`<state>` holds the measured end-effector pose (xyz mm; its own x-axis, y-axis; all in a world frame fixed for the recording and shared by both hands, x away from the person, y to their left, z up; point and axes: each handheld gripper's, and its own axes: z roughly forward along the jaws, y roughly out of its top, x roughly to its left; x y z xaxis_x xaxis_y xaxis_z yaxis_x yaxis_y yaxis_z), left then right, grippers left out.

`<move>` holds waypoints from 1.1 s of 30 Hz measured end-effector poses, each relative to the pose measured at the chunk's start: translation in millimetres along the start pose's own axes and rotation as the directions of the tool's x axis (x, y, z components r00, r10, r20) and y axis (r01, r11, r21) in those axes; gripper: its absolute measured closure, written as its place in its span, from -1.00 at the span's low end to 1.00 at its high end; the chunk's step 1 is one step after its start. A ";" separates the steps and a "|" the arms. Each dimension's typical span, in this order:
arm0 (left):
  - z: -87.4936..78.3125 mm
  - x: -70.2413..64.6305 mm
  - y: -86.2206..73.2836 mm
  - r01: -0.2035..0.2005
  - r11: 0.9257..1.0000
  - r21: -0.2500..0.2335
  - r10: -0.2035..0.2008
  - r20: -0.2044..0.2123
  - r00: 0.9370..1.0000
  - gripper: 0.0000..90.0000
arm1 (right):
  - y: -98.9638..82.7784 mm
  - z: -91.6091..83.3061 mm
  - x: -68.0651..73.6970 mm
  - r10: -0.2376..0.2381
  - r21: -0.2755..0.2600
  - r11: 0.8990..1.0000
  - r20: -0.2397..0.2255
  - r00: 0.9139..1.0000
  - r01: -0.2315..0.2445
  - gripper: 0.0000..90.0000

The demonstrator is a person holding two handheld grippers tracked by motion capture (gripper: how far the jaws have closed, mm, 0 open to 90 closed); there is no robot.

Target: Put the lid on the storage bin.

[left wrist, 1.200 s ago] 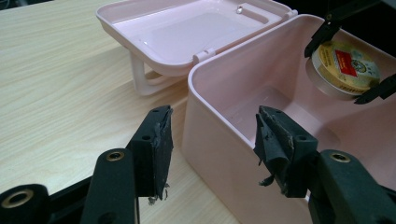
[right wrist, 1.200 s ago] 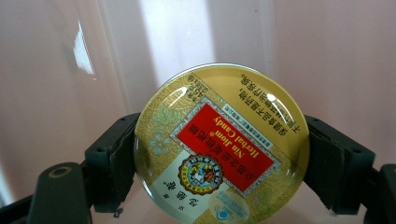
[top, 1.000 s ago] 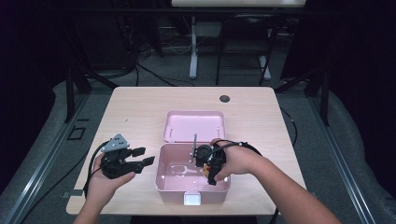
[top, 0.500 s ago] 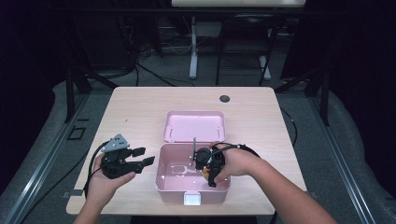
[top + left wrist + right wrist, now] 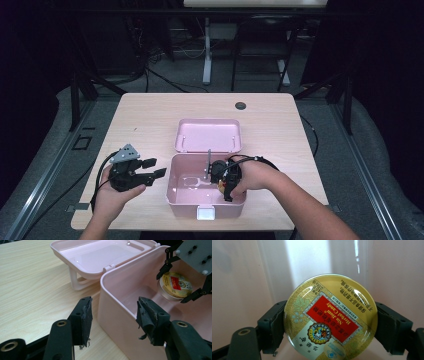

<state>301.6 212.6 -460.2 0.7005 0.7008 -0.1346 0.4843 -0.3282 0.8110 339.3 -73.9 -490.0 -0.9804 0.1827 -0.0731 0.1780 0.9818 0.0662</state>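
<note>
Tin [image 5: 330, 315] sits clenched flat-faced between the right tongs [image 5: 223, 181], low inside the pink box [image 5: 180, 198], just above its floor; left tongs [image 5: 112, 317] gape released beside the box's outer wall.

Left gripper [image 5: 152, 168]: black body, grey three-cornered plate, black cable. Right gripper [image 5: 329, 327]: black jaws, brass-coloured pivot screws, worn pads.

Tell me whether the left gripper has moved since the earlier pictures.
No. The left gripper sits at the same spot beside the pink box's left wall, jaws open and empty.
</note>
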 end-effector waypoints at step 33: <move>3.3 -1.6 -0.8 -0.004 1.000 0.004 0.004 0.002 1.000 0.02 | 1.7 12.6 4.9 -0.095 0.000 0.995 0.022 0.995 0.095 -0.56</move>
<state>301.8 209.7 -462.5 0.7035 0.6982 -0.1325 0.4834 -0.3335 0.8094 335.8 -70.7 -502.8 -0.9908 0.0897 -0.1010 0.0840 0.9947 0.0586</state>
